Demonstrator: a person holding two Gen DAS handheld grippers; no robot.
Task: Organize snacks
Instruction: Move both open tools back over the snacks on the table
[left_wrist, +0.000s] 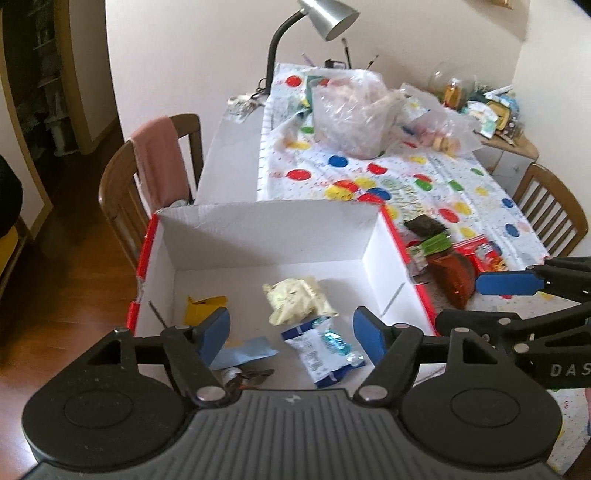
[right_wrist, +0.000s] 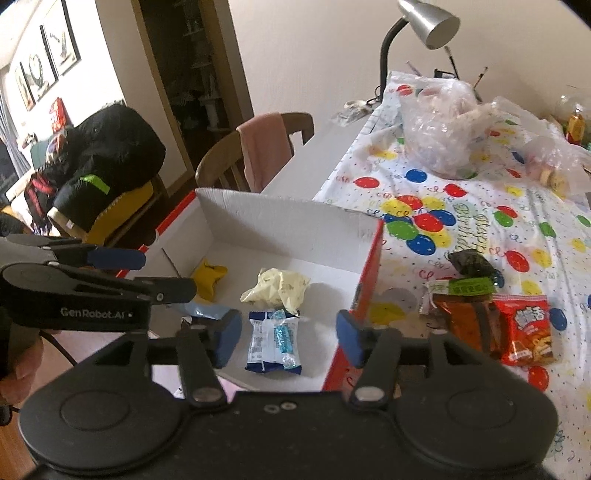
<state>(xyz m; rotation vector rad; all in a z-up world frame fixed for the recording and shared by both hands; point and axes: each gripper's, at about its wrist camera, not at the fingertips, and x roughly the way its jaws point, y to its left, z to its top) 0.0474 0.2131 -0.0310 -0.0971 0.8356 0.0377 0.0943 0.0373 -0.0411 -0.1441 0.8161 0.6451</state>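
While both tools hung over the white box (left_wrist: 266, 236), the left gripper (left_wrist: 291, 328) and the right gripper (right_wrist: 288, 332) stood apart and held nothing. A blue and white snack bag (right_wrist: 273, 341) lay flat inside the box, below them.

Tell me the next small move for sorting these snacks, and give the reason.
Probably swing the right tool toward the red snack packet on the tablecloth and close on it. Both tools look open and empty, the box already holds the blue-white packet and the pale yellow one, and several snacks lie outside to its right.
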